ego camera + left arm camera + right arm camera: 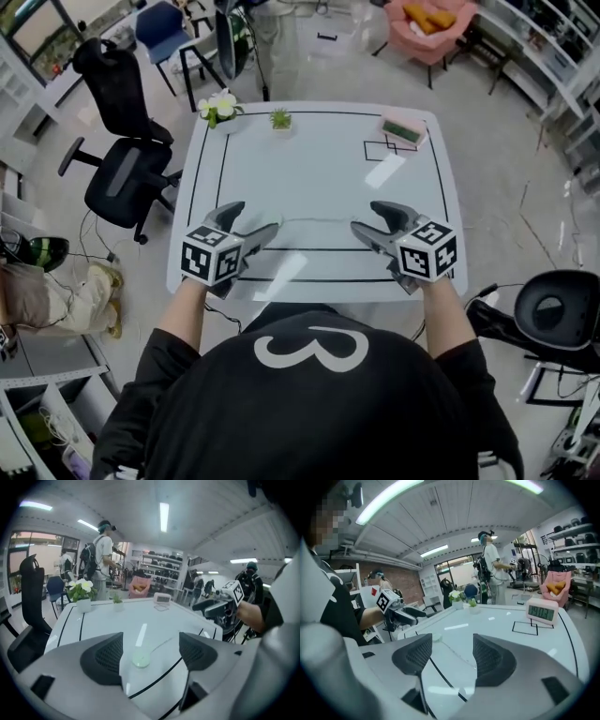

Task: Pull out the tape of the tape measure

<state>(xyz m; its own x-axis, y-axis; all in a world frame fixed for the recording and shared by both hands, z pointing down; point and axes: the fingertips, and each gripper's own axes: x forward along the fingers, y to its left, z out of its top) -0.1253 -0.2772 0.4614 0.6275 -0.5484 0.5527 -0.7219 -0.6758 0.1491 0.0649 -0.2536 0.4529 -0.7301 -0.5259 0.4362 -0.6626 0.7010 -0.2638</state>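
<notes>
**White table, both grippers spread, tape measure lying between them**

White table point(319, 169) with black lines is seen at the centre of the head view; the left gripper point(255, 217) is held over its near edge at lower left, the right gripper point(366, 217) at lower right, their tips turned toward each other.

In the left gripper view the left gripper point(151, 651) is shown with jaws wide apart; nothing is pinched; through the gap a pale round tape measure point(140, 658) is seen flat on the table, untouched by the pads, with a thin tape point(161, 644) drawn out toward the right of the frame.

In the right gripper view the right gripper point(452, 651) is likewise spread, with only table surface between the pads; the tape measure point(436, 637) is seen just left of the left pad, apart from it.

At the table's far edge a clock point(403, 127) is set at upper right, a flower pot point(218, 106) at upper left, and a small plant point(280, 119) just beside it; a black chair point(122, 169) is placed left of the table.
</notes>
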